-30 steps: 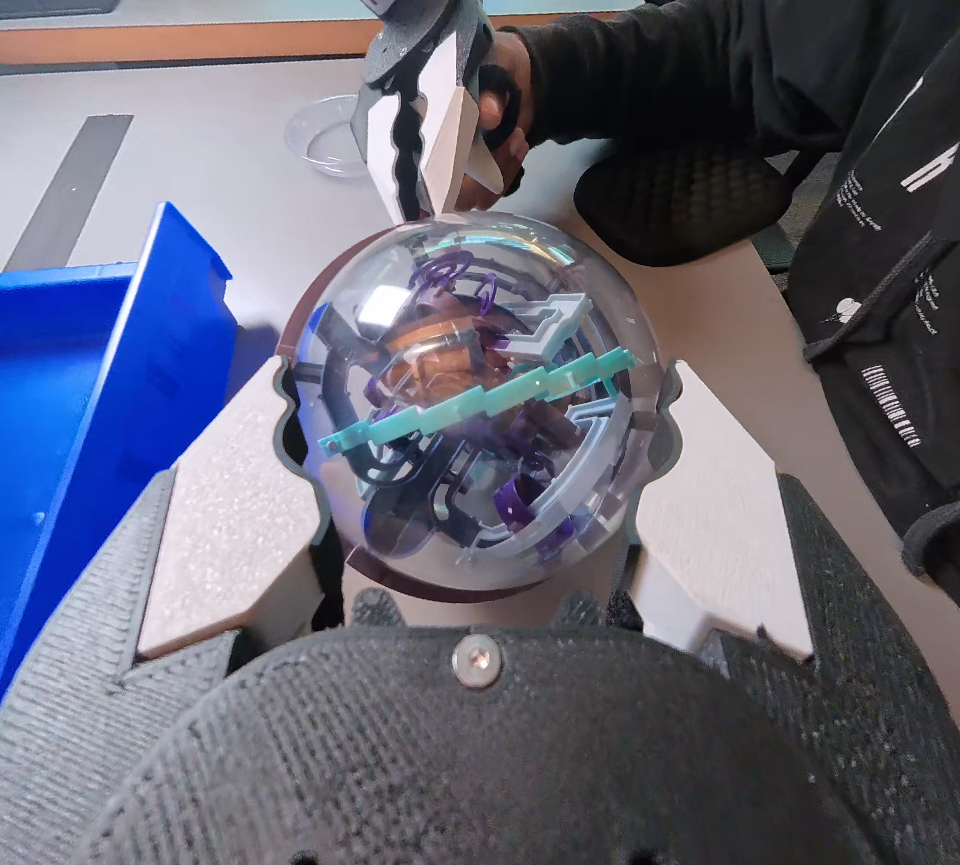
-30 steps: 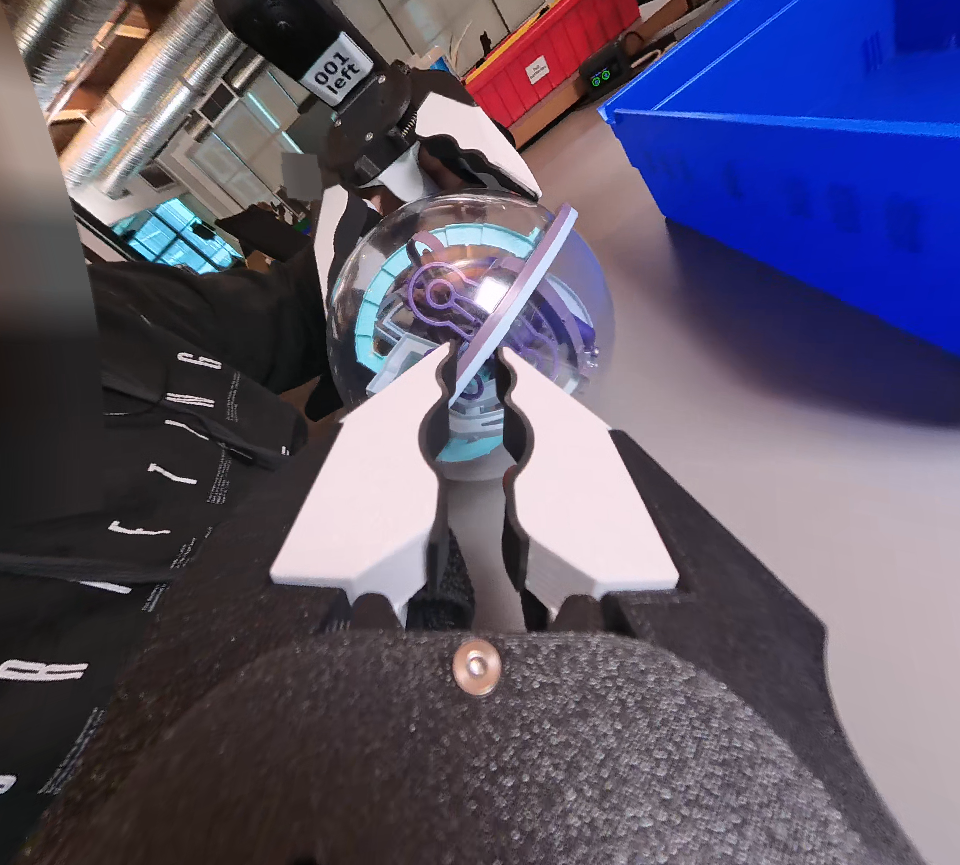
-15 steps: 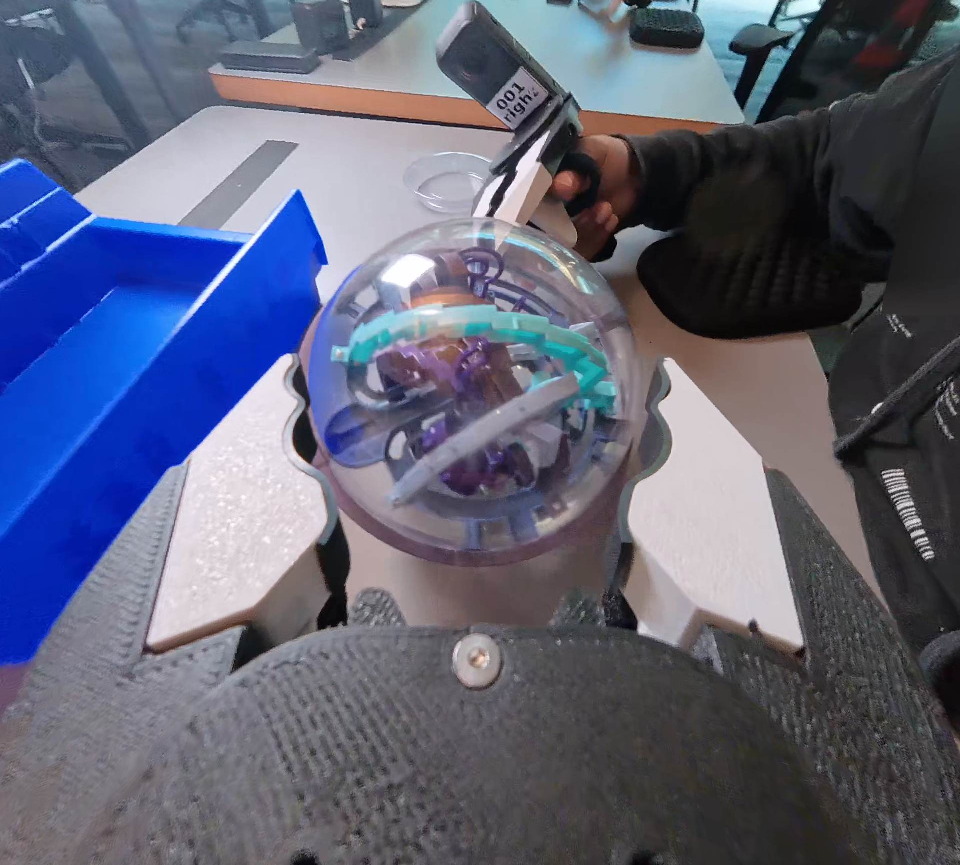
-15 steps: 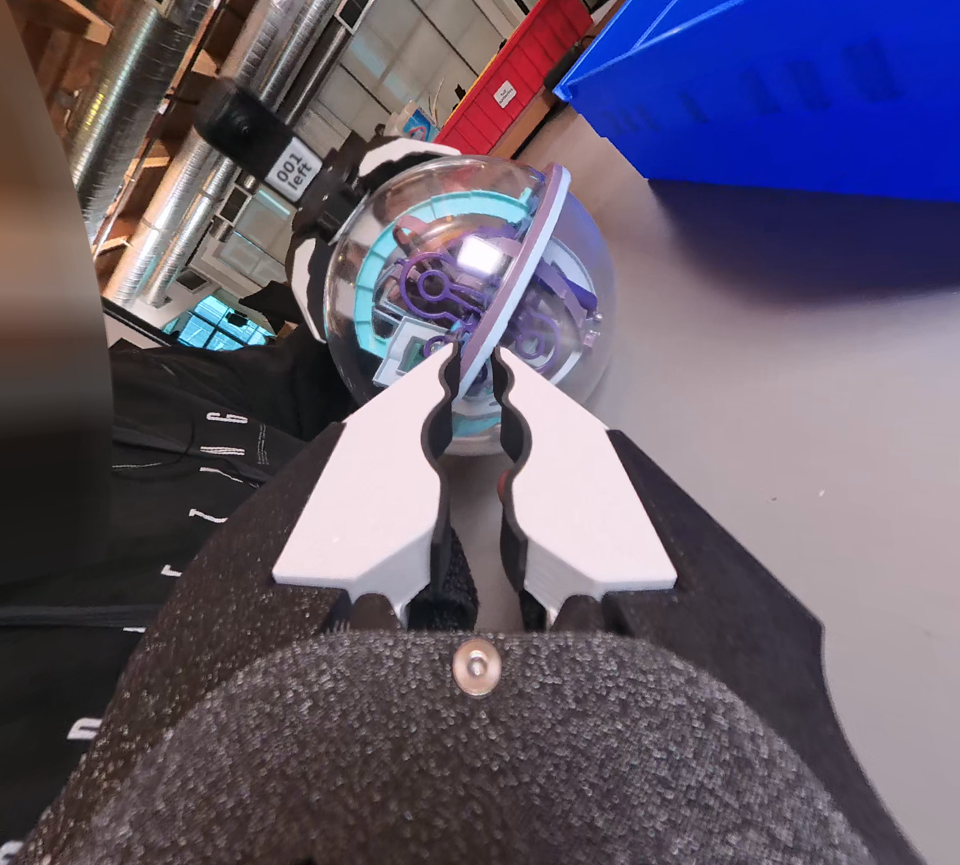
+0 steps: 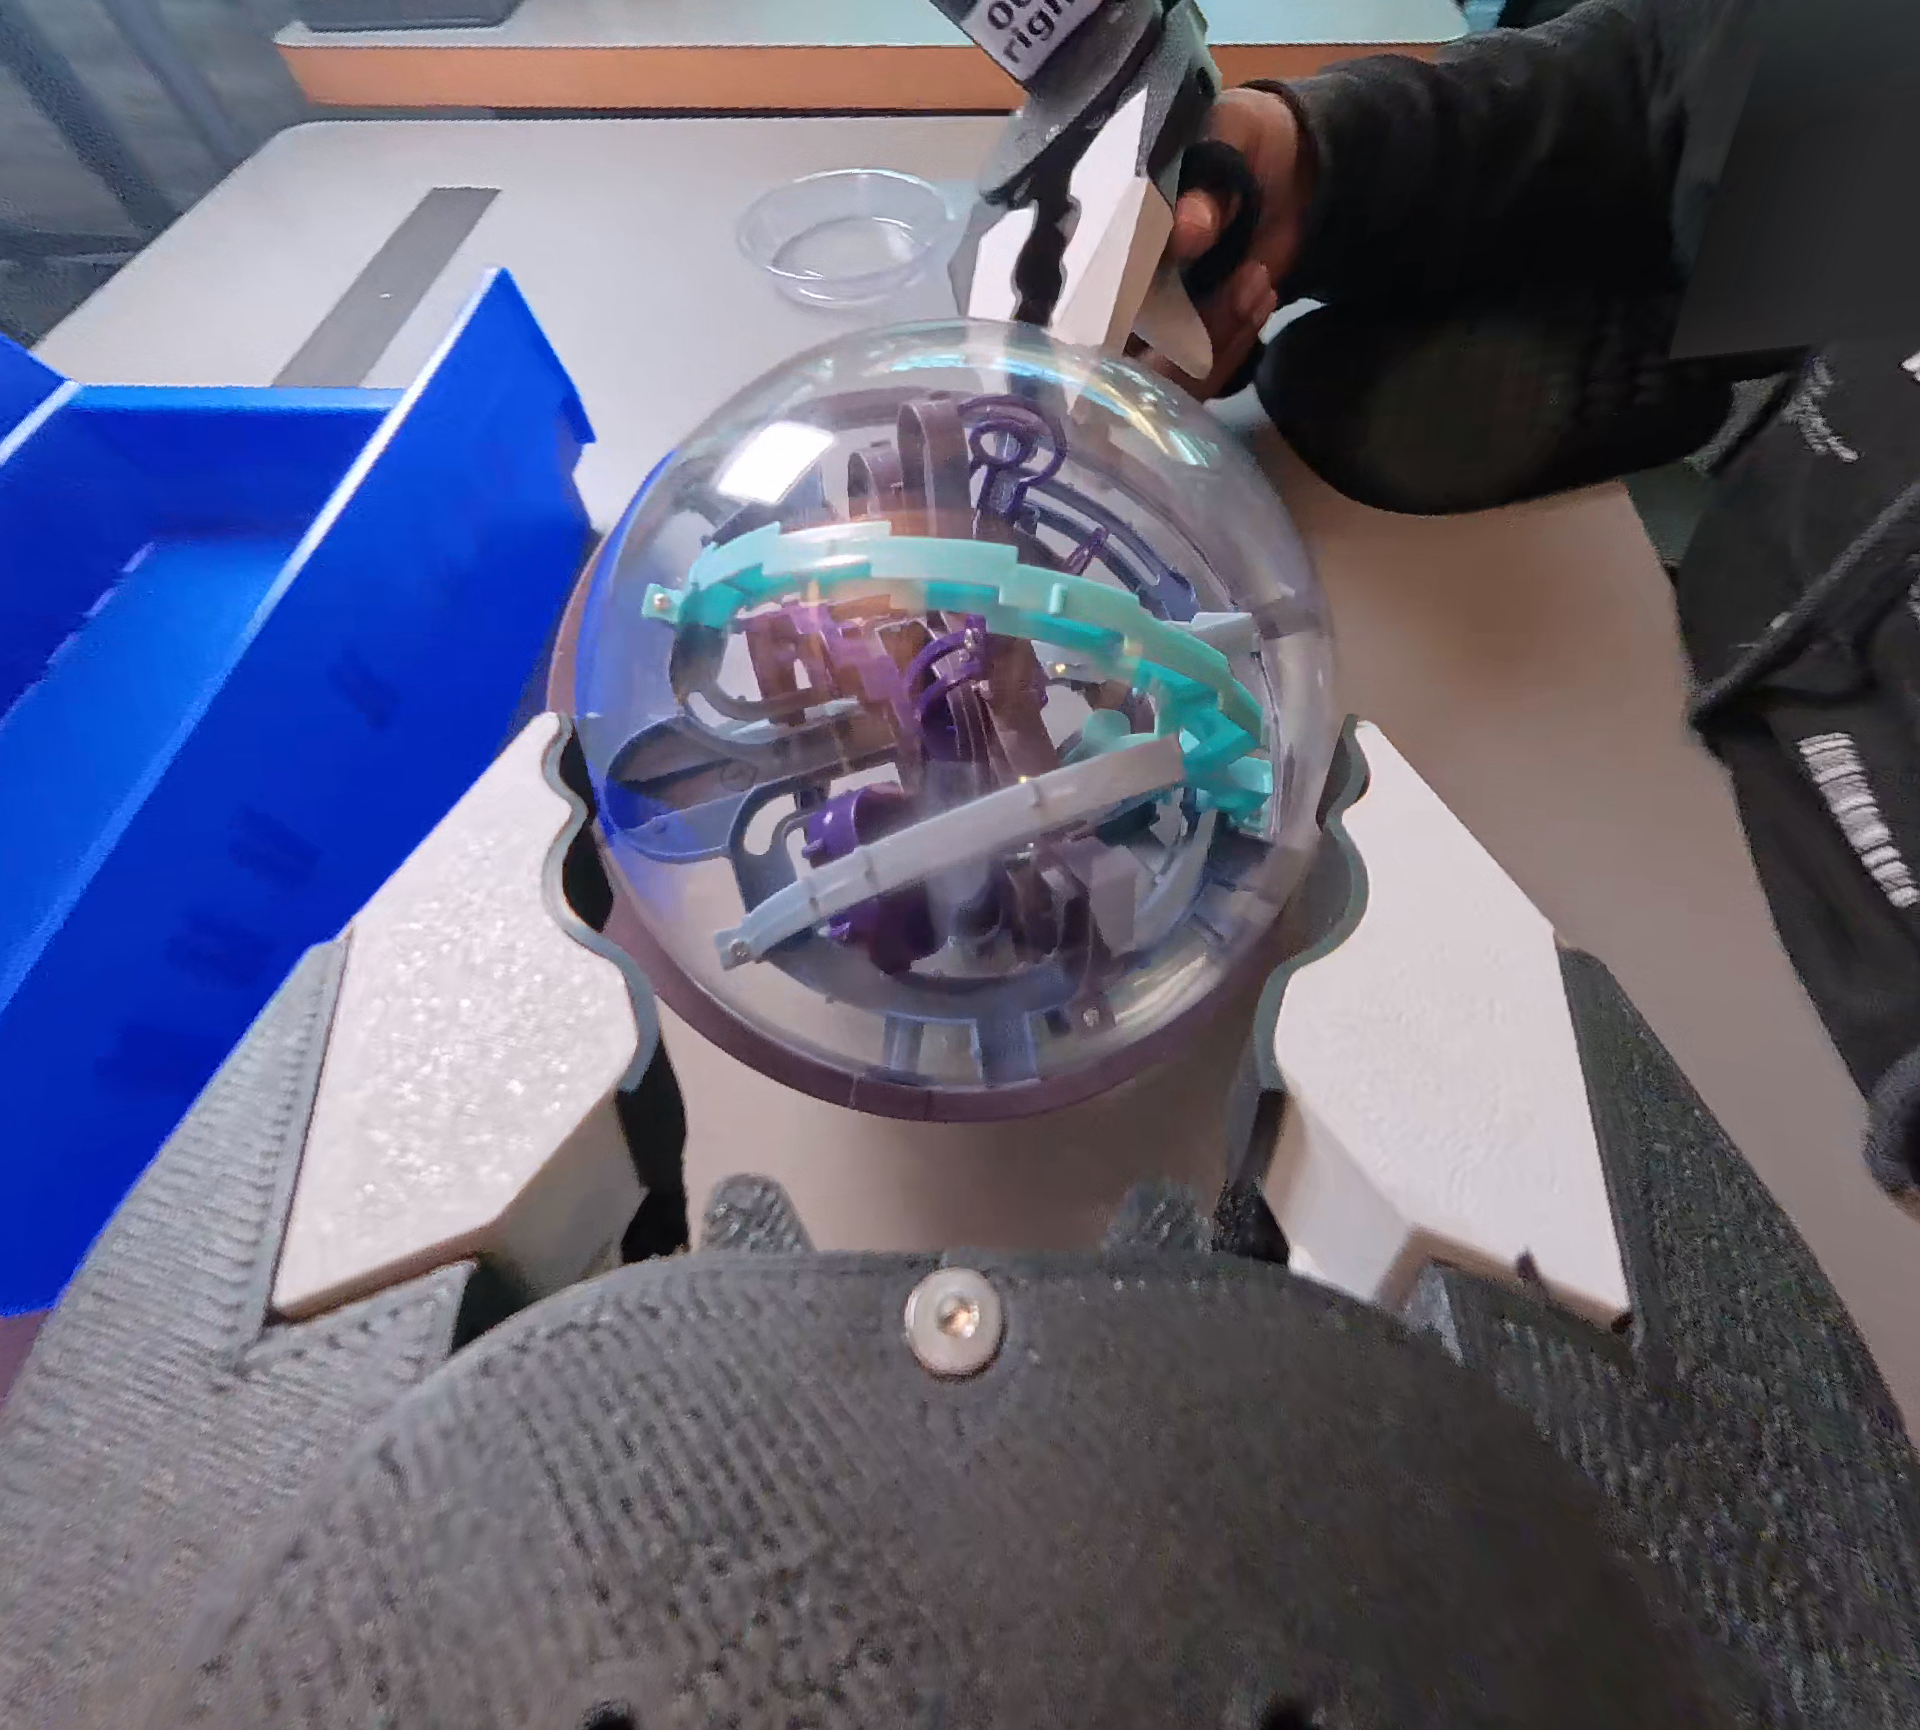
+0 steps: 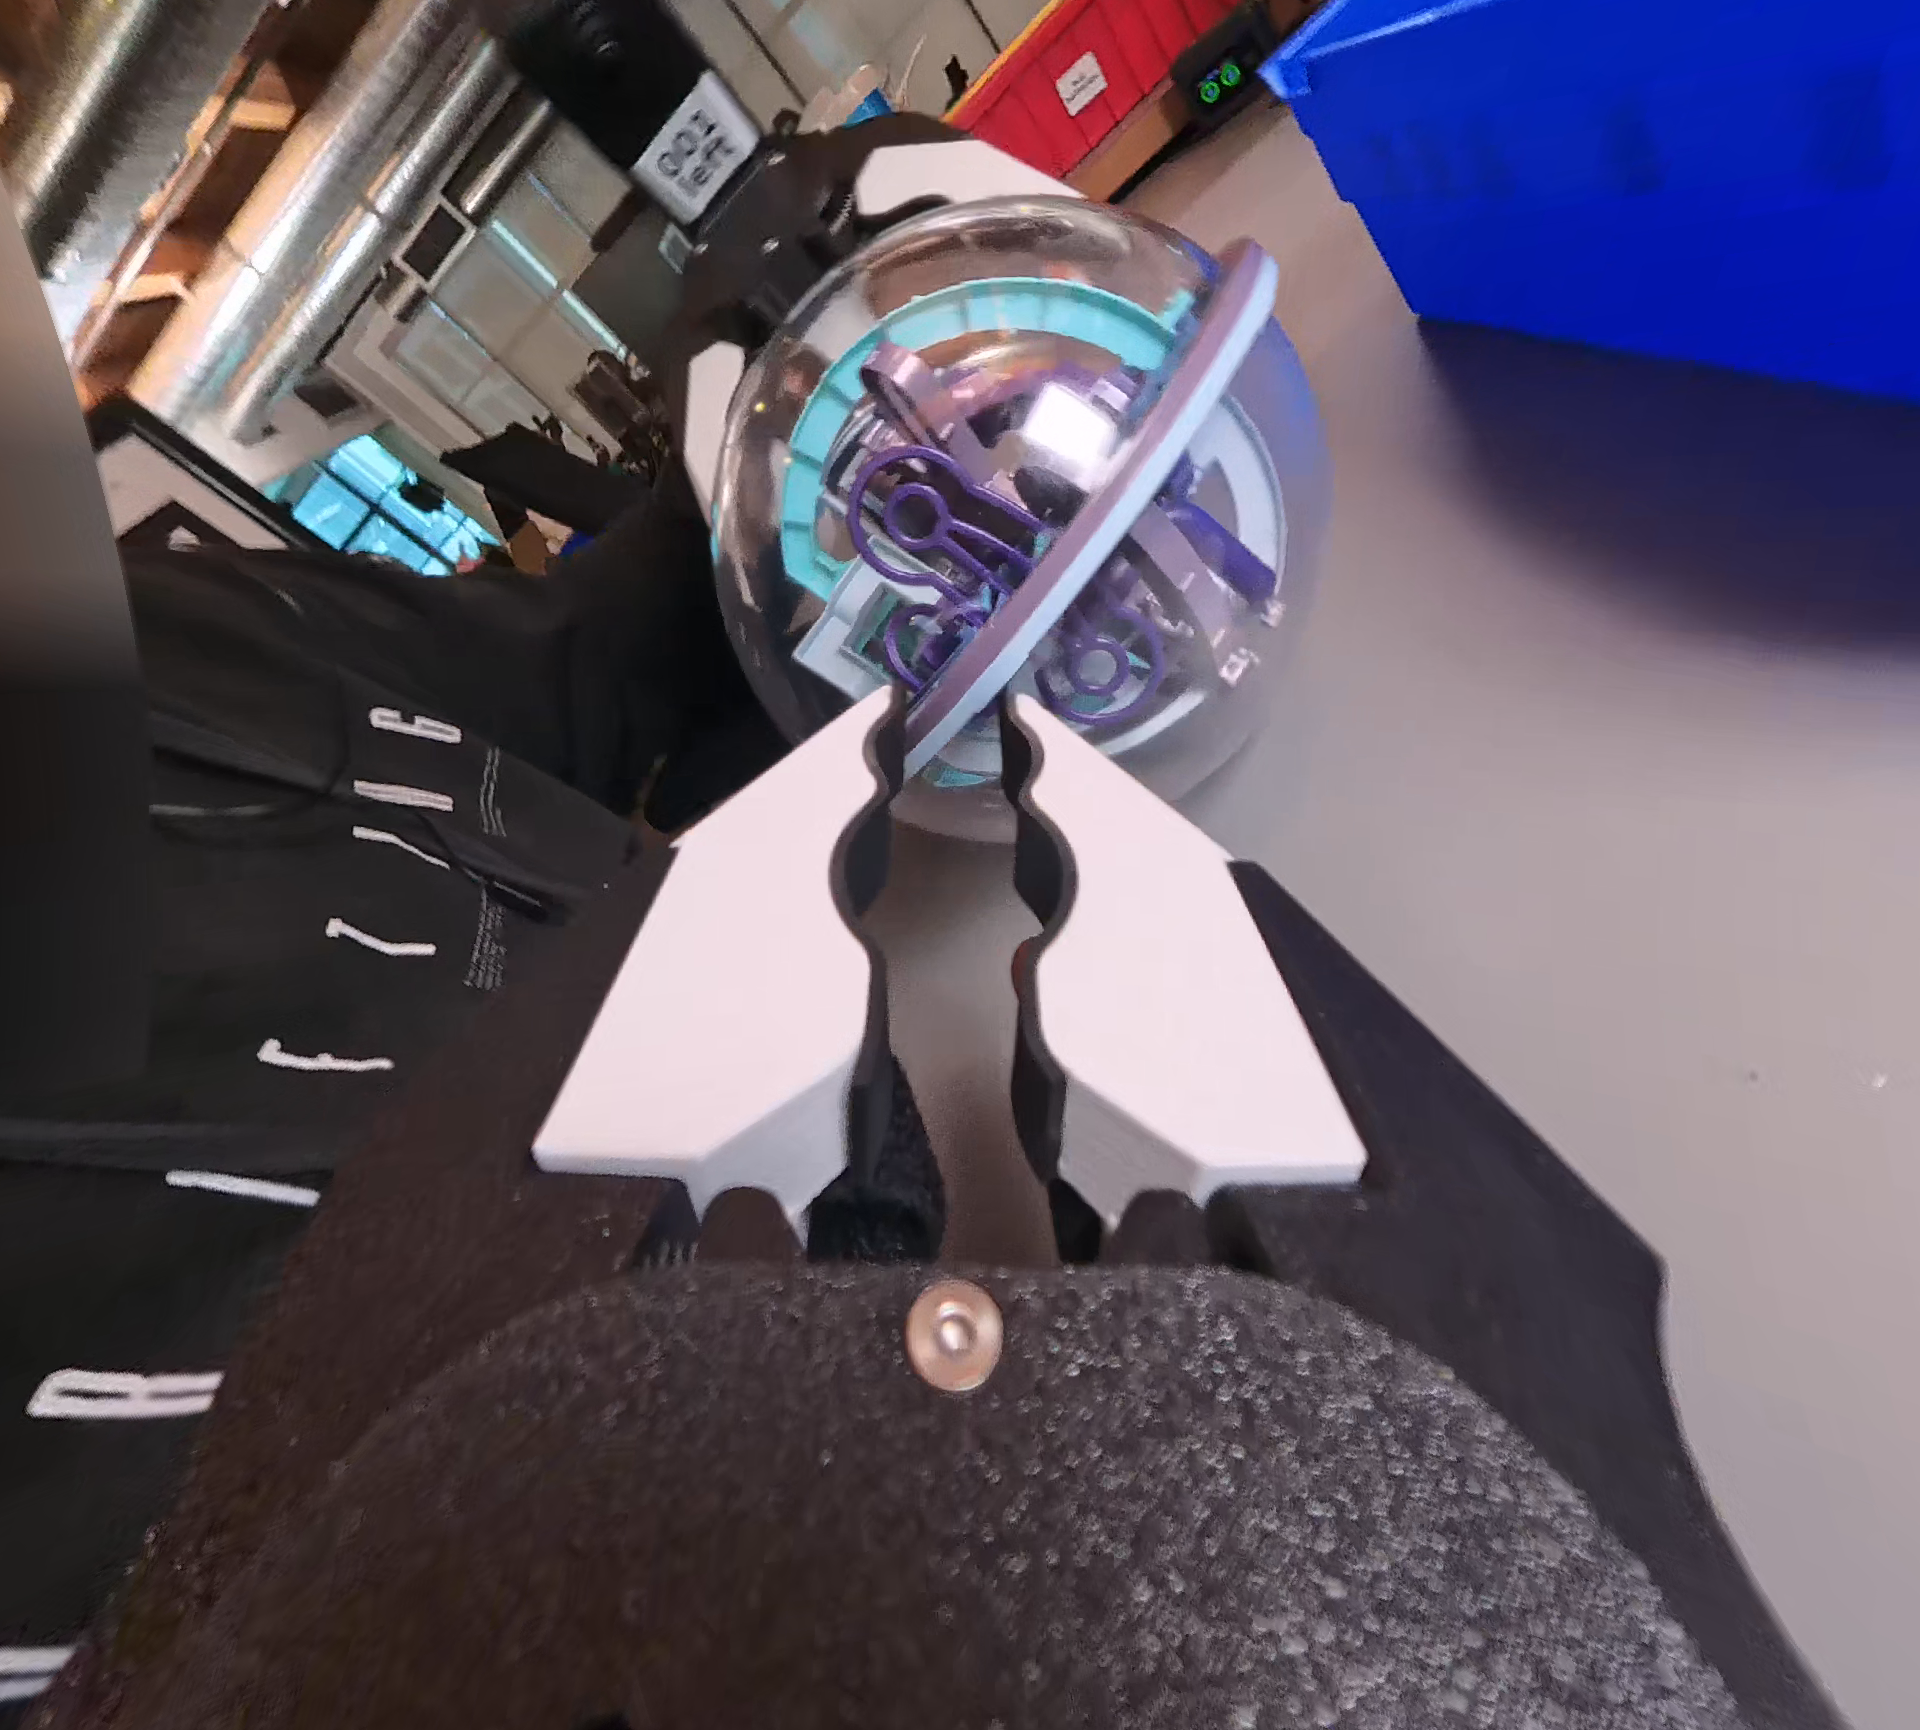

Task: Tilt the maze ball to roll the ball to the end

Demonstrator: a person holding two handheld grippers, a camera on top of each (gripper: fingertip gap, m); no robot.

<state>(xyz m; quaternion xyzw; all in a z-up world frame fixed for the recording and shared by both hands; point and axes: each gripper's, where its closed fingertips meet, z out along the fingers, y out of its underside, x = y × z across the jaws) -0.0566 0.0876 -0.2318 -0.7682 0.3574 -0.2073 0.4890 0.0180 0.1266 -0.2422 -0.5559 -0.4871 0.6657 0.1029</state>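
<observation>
The maze ball (image 5: 951,724) is a clear plastic sphere, glossy with window glare, packed with curved tracks: a stepped teal ramp, pale grey rails, brown and violet loops. A flat purple-grey ring (image 6: 1091,517) runs round its equator like a thin flange. It is held up off the grey table (image 5: 644,267), tilted, between two grippers.

The left gripper (image 5: 951,807) has its white, grainy fingers (image 5: 457,953) spread wide and pressed to either side of the sphere at the ring, their dark wavy inner edges against the shell. Its body is coarse black printed plastic with a single silver screw.

The right gripper (image 6: 945,724) comes in from the opposite side. Its white wedge-shaped fingers (image 6: 727,984) taper to a narrow gap, and the tips are pinched on the edge of the ring. In the left wrist view a hand (image 5: 1226,246) in a black sleeve squeezes its handle.

Just beside the ball stands a blue bin (image 5: 208,662) of smooth hard plastic with straight walls. Farther back on the table sits a shallow clear round dish (image 5: 842,236). I cannot pick out the small rolling ball inside the maze.
</observation>
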